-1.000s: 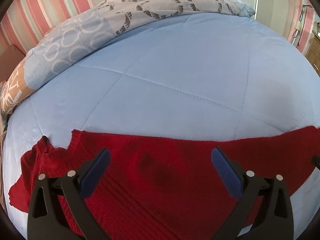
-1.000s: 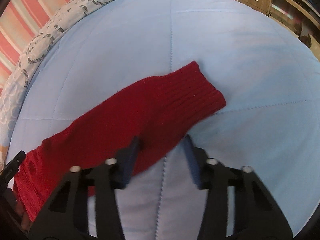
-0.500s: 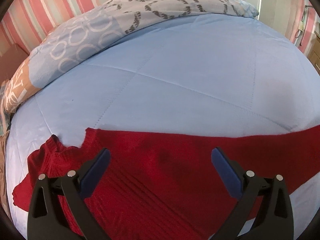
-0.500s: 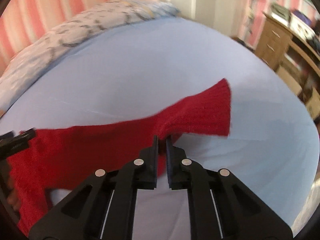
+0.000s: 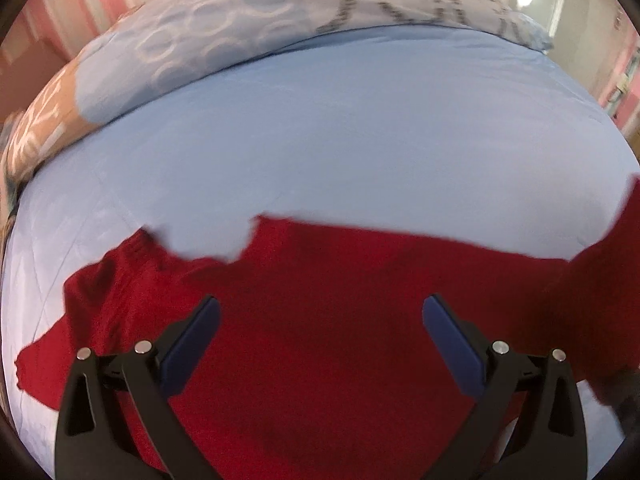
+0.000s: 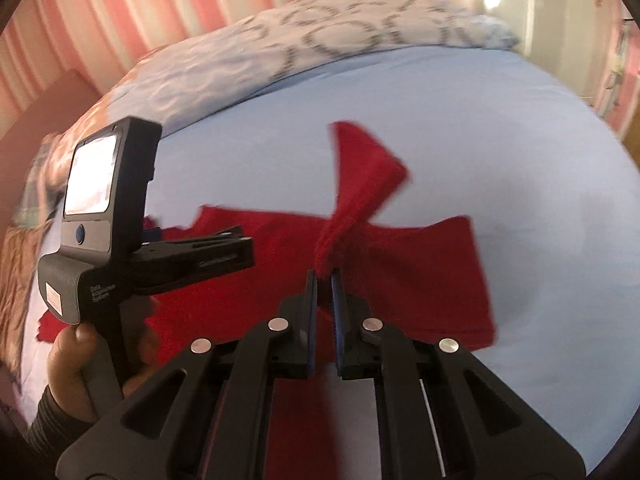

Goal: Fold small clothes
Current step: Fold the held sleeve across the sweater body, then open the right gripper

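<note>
A red knit sweater [image 5: 328, 320] lies spread on the light blue quilt [image 5: 340, 132]. My left gripper [image 5: 320, 320] is open and hovers just above the sweater's body, holding nothing. My right gripper [image 6: 325, 276] is shut on the sweater's right sleeve [image 6: 360, 184] and holds it lifted over the body [image 6: 420, 276], the cuff standing up above the jaws. In the right wrist view the left gripper [image 6: 224, 248] shows at the left, held by a hand. The lifted sleeve shows at the right edge of the left wrist view [image 5: 592, 288].
A patterned blue and grey duvet [image 5: 280, 20] is bunched along the far side of the bed. A pink striped wall [image 6: 120, 12] stands behind it. Wooden furniture shows at the far right edge [image 6: 628, 136].
My right gripper shut on the sleeve and has lifted and carried it left over the sweater's body. The left gripper stayed open above the sweater, shifting slightly.
</note>
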The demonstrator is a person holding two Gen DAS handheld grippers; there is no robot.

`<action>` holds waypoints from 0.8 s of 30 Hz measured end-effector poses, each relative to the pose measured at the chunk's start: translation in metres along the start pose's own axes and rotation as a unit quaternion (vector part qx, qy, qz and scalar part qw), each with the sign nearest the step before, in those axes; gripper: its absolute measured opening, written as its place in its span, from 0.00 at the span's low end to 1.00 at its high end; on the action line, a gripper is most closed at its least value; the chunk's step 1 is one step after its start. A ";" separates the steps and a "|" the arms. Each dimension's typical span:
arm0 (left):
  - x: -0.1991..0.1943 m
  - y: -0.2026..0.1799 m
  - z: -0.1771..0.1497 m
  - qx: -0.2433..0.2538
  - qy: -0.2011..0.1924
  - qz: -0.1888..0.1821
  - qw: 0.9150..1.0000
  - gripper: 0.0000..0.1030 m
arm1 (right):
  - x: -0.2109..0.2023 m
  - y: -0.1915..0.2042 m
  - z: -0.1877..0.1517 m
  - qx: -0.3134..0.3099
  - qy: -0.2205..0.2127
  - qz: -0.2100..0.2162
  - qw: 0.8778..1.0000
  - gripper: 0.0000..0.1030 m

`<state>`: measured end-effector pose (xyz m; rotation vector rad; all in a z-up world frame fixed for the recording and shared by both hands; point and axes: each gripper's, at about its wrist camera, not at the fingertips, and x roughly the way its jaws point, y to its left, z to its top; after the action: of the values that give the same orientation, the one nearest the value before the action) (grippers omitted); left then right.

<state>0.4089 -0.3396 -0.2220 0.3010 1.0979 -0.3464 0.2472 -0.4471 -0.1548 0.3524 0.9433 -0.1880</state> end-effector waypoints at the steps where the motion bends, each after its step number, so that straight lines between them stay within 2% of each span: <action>1: 0.000 0.010 -0.003 -0.005 0.003 0.002 1.000 0.98 | 0.007 0.010 0.001 0.000 0.006 0.009 1.000 0.07; 7: -0.005 0.092 -0.034 -0.045 0.029 0.032 0.998 0.98 | 0.042 0.064 -0.012 -0.012 0.049 0.032 0.998 0.07; 13: -0.028 0.157 -0.075 -0.099 0.046 0.045 0.993 0.98 | 0.048 0.114 -0.009 -0.049 0.042 0.050 0.997 0.07; 19: -0.038 0.188 -0.101 -0.124 0.062 0.066 0.988 0.98 | 0.065 0.163 -0.033 -0.102 0.063 0.093 0.988 0.07; 22: -0.046 0.200 -0.107 -0.130 0.060 0.067 0.987 0.98 | 0.077 0.179 -0.044 -0.126 0.076 0.088 0.985 0.07; 23: -0.048 0.203 -0.110 -0.154 0.063 0.078 0.983 0.98 | 0.081 0.181 -0.047 -0.128 0.084 0.087 0.984 0.07; 24: -0.051 0.206 -0.111 -0.154 0.061 0.082 0.983 0.98 | 0.086 0.183 -0.049 -0.127 0.092 0.088 0.984 0.07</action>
<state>0.3839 -0.1018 -0.2098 0.1363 1.2205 -0.0092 0.3159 -0.2597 -0.2123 0.2177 1.0994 0.1290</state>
